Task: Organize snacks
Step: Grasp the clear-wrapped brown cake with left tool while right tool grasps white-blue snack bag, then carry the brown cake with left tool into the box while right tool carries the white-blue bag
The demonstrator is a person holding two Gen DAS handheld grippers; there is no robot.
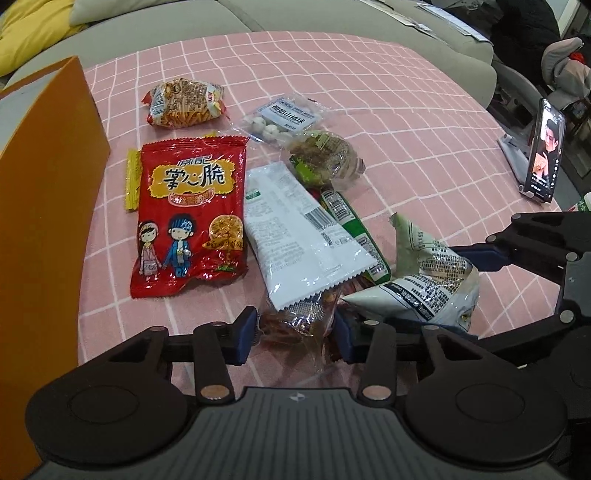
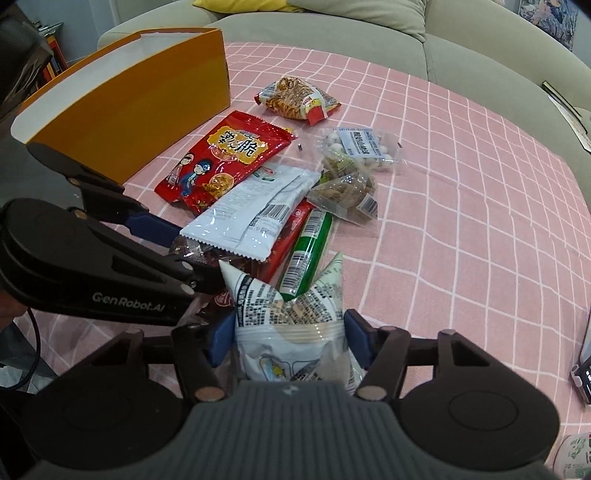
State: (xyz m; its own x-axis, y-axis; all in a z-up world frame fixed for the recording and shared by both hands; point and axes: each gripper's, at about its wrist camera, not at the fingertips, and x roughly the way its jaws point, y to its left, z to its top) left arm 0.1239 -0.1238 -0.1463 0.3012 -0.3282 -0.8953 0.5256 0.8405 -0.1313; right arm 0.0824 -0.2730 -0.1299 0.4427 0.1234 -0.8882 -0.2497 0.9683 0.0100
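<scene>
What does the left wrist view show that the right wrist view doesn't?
Left wrist only: a phone propped on a stand, and a yellow packet beside the red snack bag.

Right wrist only: the orange box with its open top, and a cup at the lower right corner.

Both: the red bag, the white packet, the pink checked cloth, and both grippers around snack bags.

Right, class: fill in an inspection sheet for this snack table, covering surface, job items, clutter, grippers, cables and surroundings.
Surface: pink checked tablecloth.
Job's things: orange box at the table's edge; red snack bag, white packet and other snacks lie loose.
Clutter: phone on a stand.
Grippers: left gripper around a clear-wrapped snack; right gripper around a white-green bag.
Cables: black cable at the left edge.
Surroundings: grey sofa, yellow cushion.
</scene>
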